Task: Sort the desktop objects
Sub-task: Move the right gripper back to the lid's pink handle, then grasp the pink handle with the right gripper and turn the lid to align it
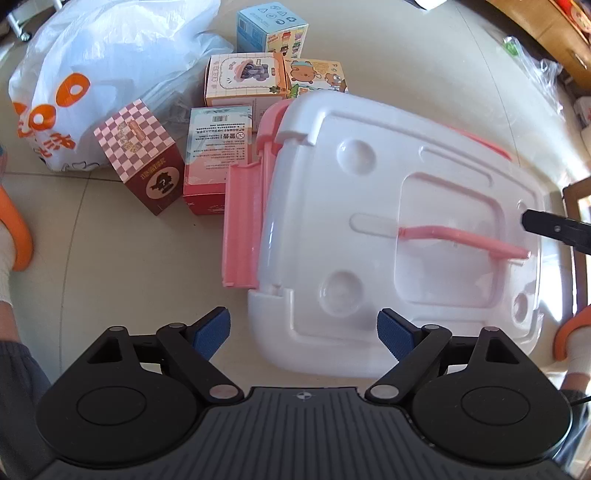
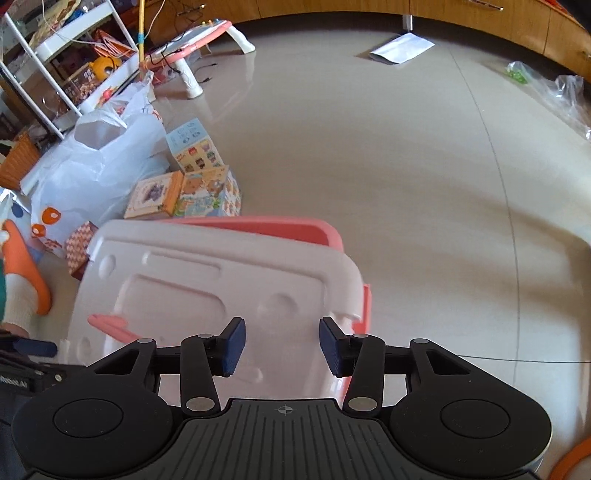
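Both tools hang over the bin lid (image 1: 388, 229), neither grasping anything. Left tool (image 1: 303, 338): released, jaws wide, straddling the lid's near corner without contact. Right tool (image 2: 282, 345): jaws partly apart above the lid's right end, nothing between the pads; its tip also shows at the lid's far right in the left view.

Task items: five small boxes stand on the floor, all left of and behind the lid. Checkered box (image 1: 142, 155) and red box (image 1: 216, 158) sit nearest the pink latch (image 1: 242, 225); cartoon box (image 1: 245, 79), bear box (image 1: 317, 79) and blue box (image 1: 271, 31) lie behind. Plastic bag (image 1: 99, 74) lies beyond them.

Risks, as judged:
- Lid rests closed or skewed on the pink bin (image 2: 295, 227); its seating cannot be confirmed. Lifting one end alone could drag the bin.
- Latch swings toward the red box; opening could topple it.
- Slick lid plastic may slip from the pads.
- Tools converging on one lid may collide.
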`<state>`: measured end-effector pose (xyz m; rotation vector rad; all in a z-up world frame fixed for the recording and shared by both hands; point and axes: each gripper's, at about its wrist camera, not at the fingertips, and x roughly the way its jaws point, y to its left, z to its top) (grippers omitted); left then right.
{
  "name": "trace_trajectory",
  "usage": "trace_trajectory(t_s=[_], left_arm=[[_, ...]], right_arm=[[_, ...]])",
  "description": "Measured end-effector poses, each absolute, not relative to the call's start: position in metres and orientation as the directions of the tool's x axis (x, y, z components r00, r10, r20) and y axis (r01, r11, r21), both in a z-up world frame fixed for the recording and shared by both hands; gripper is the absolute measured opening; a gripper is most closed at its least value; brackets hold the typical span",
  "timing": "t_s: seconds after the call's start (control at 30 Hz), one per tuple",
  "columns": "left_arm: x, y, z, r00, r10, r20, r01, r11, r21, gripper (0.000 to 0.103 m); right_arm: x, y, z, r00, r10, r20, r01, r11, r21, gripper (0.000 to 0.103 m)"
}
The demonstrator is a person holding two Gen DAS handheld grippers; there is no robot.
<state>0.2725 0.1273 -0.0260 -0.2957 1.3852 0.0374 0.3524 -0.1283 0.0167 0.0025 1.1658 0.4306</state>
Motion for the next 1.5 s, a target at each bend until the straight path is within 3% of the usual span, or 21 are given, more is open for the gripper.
trace_trajectory(t_s=[0.23, 0.43, 0.73, 1.5], left_arm=[[0.269, 0.135, -0.025, 0.182, -0.126, -0.975, -0.196, 0.967, -0.161, 0.089], [0.265, 0.145, -0.033, 0.17, -0.134, -0.976, -0.23, 0.958, -0.172, 0.09], [0.268, 0.138, -0.032, 0.155, -0.119, -0.981, -0.191, 0.97, -0.148, 0.09], [0.265, 0.145, -0.031, 0.153, -0.199, -0.968, -0.218, 0.949, -0.23, 0.09]], right_arm=[[0.336, -0.132, 0.025, 0.385, 0.26, -0.886, -0.387, 0.917, 0.101, 0.041], [0.287, -0.116, 0.029, 0.364, 0.339, -0.868, -0.685, 0.728, -0.003, 0.039], [0.293, -0.068, 0.016, 0.331, 0.33, -0.884, -0.75, 0.661, -0.034, 0.008], [0.304, -0.047, 0.04, 0.365, 0.287, -0.886, -0.772, 0.625, -0.115, 0.009]])
